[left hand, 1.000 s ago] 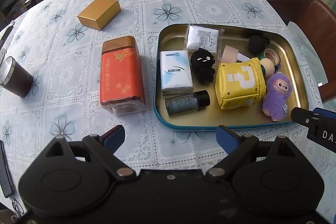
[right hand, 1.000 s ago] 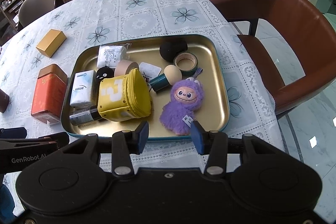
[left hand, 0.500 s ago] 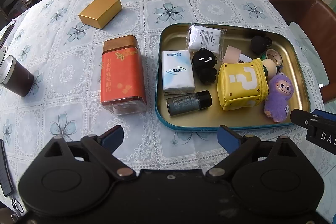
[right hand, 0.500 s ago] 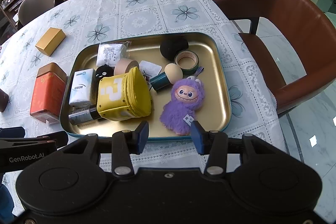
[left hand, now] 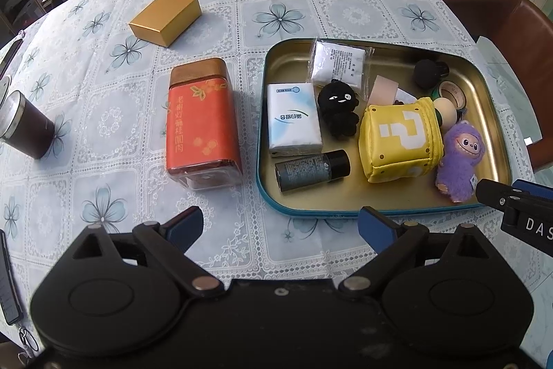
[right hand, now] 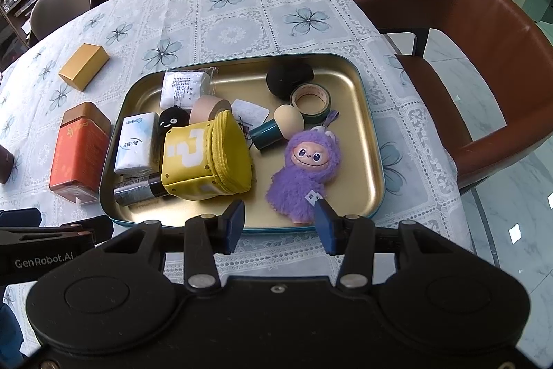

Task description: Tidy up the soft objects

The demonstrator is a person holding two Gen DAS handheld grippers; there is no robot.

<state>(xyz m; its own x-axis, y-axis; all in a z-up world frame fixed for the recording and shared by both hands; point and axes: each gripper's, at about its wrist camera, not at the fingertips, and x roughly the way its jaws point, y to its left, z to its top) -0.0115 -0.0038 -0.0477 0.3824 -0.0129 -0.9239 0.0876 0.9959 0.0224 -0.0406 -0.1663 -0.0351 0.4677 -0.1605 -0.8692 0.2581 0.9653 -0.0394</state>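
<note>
A gold tray (left hand: 287, 57) (right hand: 356, 82) holds a purple plush doll (left hand: 459, 158) (right hand: 306, 170), a yellow question-mark pouch (left hand: 401, 140) (right hand: 204, 158), a small black plush (left hand: 337, 109) (right hand: 172, 120), a tissue pack (left hand: 292, 116) (right hand: 134, 142) and a white wrapped packet (left hand: 338, 63) (right hand: 183, 89). My left gripper (left hand: 280, 225) hovers wide open above the cloth in front of the tray. My right gripper (right hand: 278, 225) stands open over the tray's near rim, with the purple doll just ahead of its fingers and nothing between them.
In the tray also lie a dark bottle (left hand: 311, 170), tape rolls (right hand: 309, 99) and a sponge applicator (right hand: 276, 125). An orange tin (left hand: 200, 127), a gold box (left hand: 166, 19) and a dark cup (left hand: 24, 127) stand to the left. A brown chair (right hand: 477, 64) is at the right.
</note>
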